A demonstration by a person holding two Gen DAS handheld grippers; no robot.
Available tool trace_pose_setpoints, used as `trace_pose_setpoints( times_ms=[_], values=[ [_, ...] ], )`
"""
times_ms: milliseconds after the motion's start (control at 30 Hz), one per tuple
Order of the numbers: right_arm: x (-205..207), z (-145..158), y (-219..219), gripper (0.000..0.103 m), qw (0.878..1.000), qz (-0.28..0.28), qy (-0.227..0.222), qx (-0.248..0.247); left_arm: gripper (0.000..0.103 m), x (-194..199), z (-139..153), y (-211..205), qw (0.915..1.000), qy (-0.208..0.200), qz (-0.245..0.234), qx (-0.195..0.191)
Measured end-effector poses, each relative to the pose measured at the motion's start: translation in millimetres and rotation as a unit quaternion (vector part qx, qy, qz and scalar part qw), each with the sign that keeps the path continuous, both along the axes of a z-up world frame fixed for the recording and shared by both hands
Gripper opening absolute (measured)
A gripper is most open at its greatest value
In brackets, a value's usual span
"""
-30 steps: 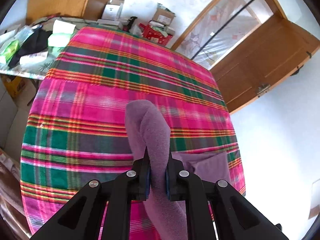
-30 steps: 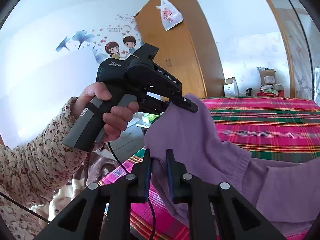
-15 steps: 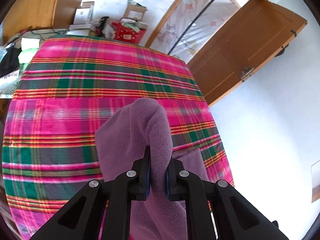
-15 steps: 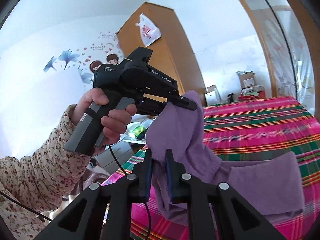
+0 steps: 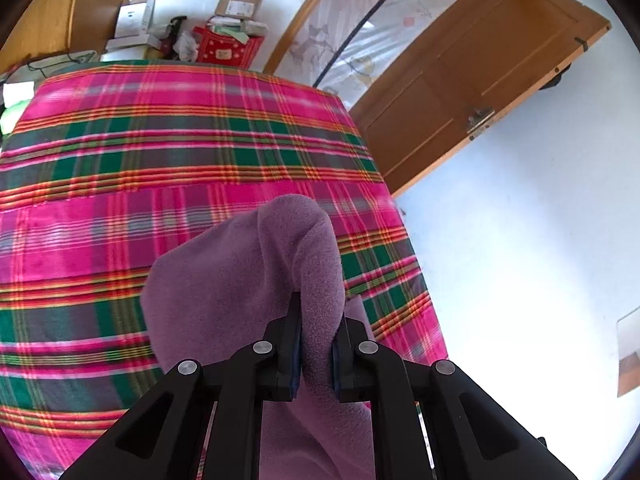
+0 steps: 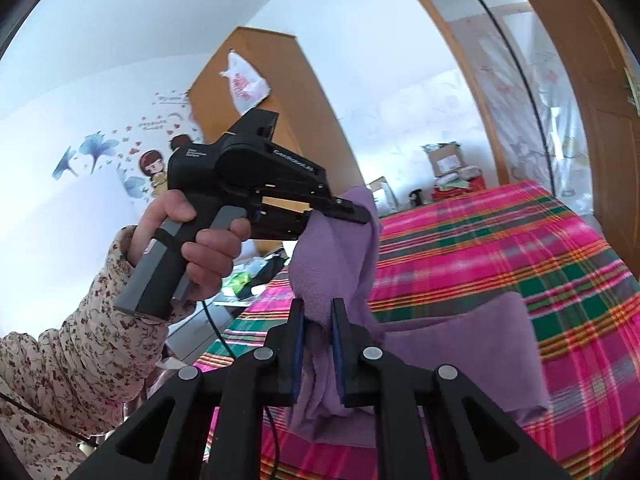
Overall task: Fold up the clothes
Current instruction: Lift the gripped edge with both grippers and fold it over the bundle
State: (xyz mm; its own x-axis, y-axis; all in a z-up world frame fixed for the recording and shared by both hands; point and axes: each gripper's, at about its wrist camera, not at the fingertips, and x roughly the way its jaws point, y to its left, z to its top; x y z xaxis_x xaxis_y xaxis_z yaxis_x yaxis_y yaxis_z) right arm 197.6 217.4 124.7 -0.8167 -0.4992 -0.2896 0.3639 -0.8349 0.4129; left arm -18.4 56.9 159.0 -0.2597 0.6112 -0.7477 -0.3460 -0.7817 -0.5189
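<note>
Your bed's pink-and-green plaid blanket (image 5: pixel 168 184) lies bare ahead, boxes (image 5: pixel 236 4) and a wooden door (image 5: pixel 480 80) beyond it. Your left gripper (image 5: pixel 316 344) and right gripper (image 6: pixel 318 344) each pinch a bunched edge of the soft purple garment (image 6: pixel 460 344), lifted, its rest draped on the blanket.
</note>
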Motion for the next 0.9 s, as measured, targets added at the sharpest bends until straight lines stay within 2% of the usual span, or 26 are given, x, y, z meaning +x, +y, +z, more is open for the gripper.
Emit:
trace_pose_setpoints(
  times_ms=[567, 900],
  values=[
    [-2.7, -30.1, 63.8, 0.01, 0.995, -0.077, -0.047, -0.035, 0.013, -24.0, -38.0, 74.4, 0.9975, -0.052, -0.037, -0.029],
    [-7.3, -51.9, 83.8, 0.01, 0.99, -0.107, -0.08, -0.044, 0.014, -34.2, -69.6, 106.9, 0.9937, -0.092, -0.053, -0.037]
  ],
)
